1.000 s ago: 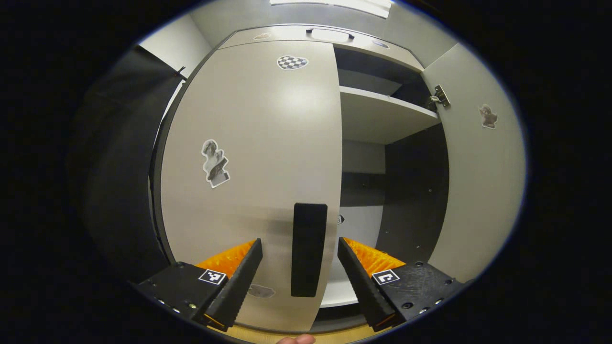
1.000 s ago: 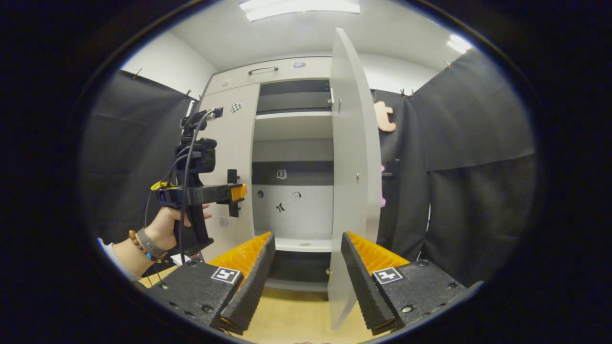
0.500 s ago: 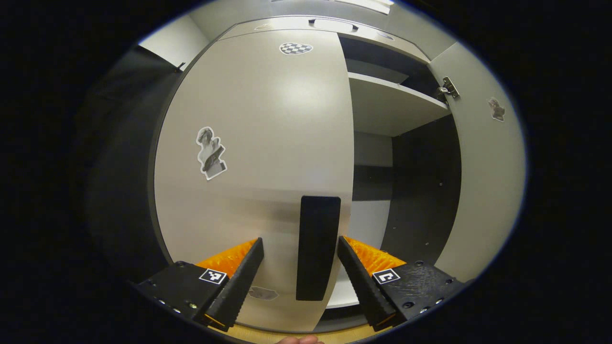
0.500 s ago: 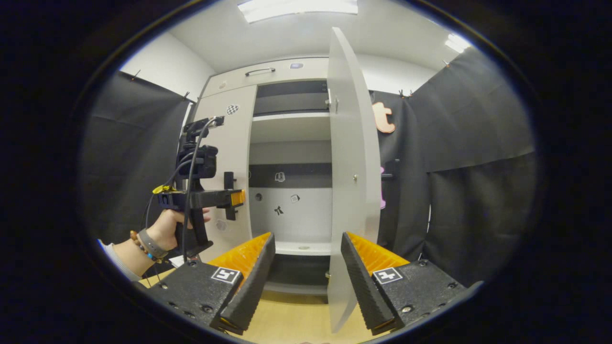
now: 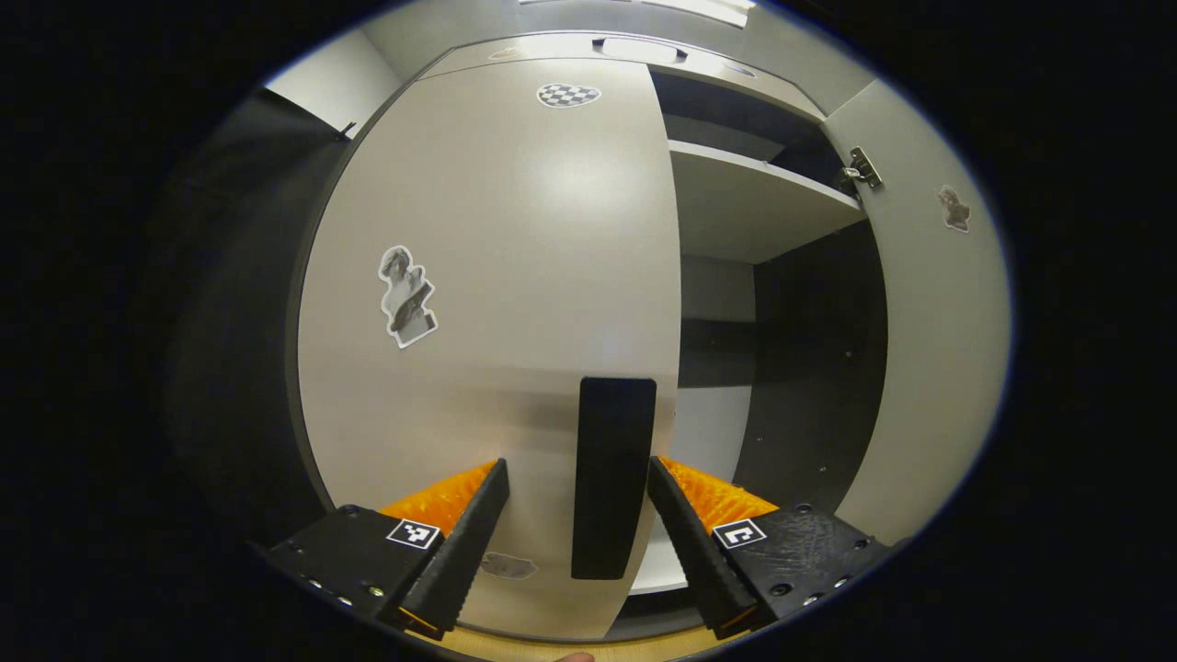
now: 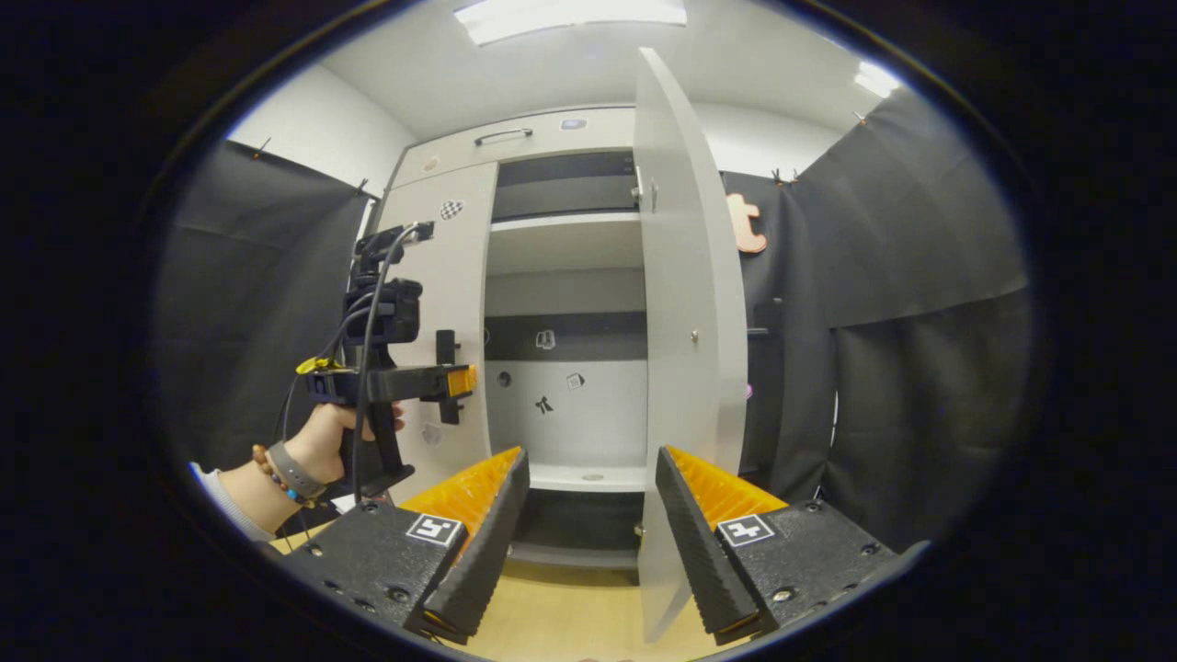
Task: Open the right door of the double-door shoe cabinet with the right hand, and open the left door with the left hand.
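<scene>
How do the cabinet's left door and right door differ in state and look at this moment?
The right door is swung wide open, its edge facing out; the left door is closed. The left door's black handle sits between the open left gripper fingers; the right door is untouched. Both are plain pale panels with stickers.

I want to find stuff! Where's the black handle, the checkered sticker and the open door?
black handle (image 5: 613, 478), left gripper view, middle of the bar.
checkered sticker (image 5: 567, 94), left gripper view, its centre.
right door (image 6: 690, 303), right gripper view, inner face.
</scene>
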A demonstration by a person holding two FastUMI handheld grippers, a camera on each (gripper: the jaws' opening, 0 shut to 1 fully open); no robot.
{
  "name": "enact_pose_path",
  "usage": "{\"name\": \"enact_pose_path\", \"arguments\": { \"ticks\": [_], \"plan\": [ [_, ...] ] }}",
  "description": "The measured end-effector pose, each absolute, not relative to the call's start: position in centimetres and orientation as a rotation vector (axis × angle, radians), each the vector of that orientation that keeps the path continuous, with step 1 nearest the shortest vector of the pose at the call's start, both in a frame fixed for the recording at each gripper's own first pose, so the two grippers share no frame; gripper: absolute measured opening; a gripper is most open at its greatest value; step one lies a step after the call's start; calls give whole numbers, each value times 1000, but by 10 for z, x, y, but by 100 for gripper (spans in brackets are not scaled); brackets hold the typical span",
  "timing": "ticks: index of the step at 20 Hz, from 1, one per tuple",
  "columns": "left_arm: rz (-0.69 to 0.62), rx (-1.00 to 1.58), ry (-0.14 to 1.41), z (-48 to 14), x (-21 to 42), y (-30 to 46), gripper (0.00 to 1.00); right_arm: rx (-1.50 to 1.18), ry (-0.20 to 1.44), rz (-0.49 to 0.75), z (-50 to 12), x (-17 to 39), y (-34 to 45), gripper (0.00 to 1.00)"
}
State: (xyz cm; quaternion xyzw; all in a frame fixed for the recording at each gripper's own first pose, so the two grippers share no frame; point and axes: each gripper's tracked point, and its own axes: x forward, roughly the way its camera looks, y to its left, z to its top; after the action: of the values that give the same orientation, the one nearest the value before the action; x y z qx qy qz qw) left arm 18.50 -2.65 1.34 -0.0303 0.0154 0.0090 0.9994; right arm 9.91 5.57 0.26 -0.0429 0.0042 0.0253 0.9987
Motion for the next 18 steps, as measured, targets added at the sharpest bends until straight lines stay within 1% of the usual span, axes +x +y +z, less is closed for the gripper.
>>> {"name": "enact_pose_path", "arguments": {
  "ticks": [1, 2, 3, 4, 5, 8, 9, 10, 12, 18],
  "plan": [
    [15, -75, 40, 11, 184, -25, 90, -88, 7, 51, 3, 99, 56, 87],
    [11, -88, 38, 13, 181, -27, 78, -91, 7, 52, 3, 100, 56, 87],
    [10, -75, 39, 12, 185, -30, 70, -93, 8, 52, 3, 99, 55, 87],
    [-1, -69, 44, 10, 185, -34, 56, -95, 10, 55, 2, 100, 57, 87],
    [0, -45, 39, 9, 181, -39, 50, -97, 10, 58, 2, 99, 57, 87],
    [28, -29, 19, 12, 188, -39, 23, -101, 9, 55, 1, 98, 55, 87],
    [25, -40, 22, 11, 192, -38, 23, -102, 7, 54, 1, 97, 54, 87],
    [21, -39, 19, 13, 187, -39, 14, -103, 5, 52, 2, 98, 53, 87],
    [7, -21, 25, 13, 186, -39, 8, -102, 5, 50, 2, 98, 54, 87],
    [10, -15, 22, 12, 186, -39, 8, -101, 12, 56, -2, 95, 58, 87]
  ]
}}
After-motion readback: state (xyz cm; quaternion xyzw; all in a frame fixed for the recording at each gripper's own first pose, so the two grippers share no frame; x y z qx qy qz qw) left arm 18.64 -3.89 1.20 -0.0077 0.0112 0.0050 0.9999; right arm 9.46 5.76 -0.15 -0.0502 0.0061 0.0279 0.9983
